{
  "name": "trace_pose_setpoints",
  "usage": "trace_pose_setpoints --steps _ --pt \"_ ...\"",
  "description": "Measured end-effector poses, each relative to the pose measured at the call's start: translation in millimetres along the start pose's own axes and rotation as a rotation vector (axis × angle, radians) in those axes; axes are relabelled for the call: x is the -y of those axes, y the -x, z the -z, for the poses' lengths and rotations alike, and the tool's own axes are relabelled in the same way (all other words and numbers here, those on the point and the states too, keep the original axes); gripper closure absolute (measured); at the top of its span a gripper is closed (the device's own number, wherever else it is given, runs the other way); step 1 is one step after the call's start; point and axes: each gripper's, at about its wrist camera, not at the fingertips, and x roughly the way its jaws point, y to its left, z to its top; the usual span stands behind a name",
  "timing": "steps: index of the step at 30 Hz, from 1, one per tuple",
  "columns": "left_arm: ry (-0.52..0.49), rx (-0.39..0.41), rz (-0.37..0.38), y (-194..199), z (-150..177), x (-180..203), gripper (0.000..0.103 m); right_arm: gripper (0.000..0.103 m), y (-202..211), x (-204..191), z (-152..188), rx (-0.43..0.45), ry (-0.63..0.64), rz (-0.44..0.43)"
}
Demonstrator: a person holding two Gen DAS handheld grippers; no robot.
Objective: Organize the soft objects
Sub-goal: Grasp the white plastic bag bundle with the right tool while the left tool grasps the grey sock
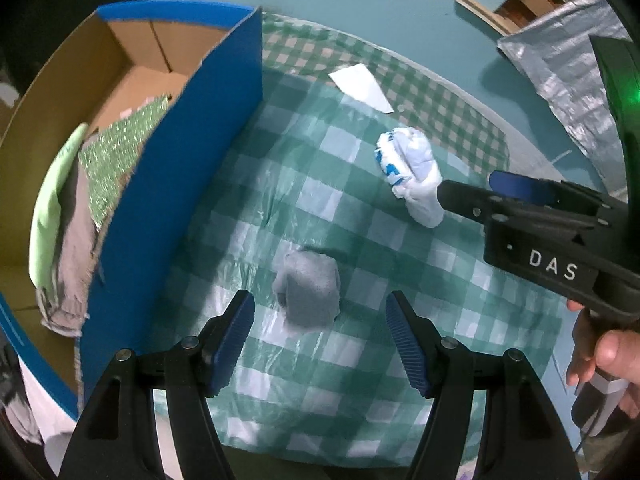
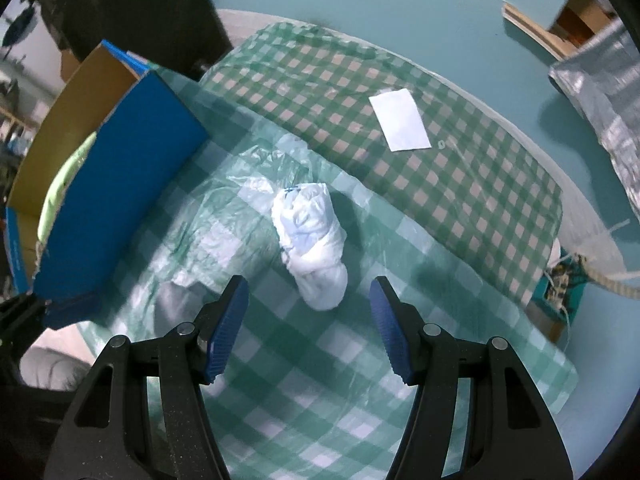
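A grey rolled sock bundle [image 1: 309,289] lies on the green checked cloth [image 1: 360,360], just ahead of my open, empty left gripper [image 1: 320,320]. A white bundle with blue marks [image 1: 412,170] lies farther right; it also shows in the right wrist view [image 2: 314,236], just ahead of my open, empty right gripper [image 2: 308,308]. The right gripper also shows in the left wrist view [image 1: 468,190], next to the white bundle. A blue cardboard box [image 1: 192,168] at the left holds green and grey fabrics [image 1: 68,216].
A white paper slip [image 2: 400,120] lies on the far part of the cloth. A silver-grey tarp [image 1: 568,72] and cardboard pieces lie on the teal floor at the far right. The box [image 2: 120,184] stands left of the white bundle.
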Motion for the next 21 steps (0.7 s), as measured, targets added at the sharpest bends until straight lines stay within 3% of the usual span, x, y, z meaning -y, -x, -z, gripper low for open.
trace_pose_setpoints --steps 5,14,17,21 --pt "0.082 -0.024 -0.019 -21.0 0.4 -4.6 0.033 0.04 -20.4 -5.6 -8.6 -0.016 0.06 -0.006" --pt "0.129 -0.038 -0.082 -42.0 1.5 -9.5 0.033 0.04 -58.8 -9.1 -18.2 -0.088 0.114 0.019" --pt "0.14 -0.053 -0.092 -49.5 2.5 -9.7 0.026 0.04 -67.8 -6.6 -20.8 -0.104 0.107 0.025" --pt "0.155 -0.068 -0.103 -57.2 4.8 -7.6 0.025 0.041 -76.7 -5.4 -23.4 -0.117 0.108 0.028"
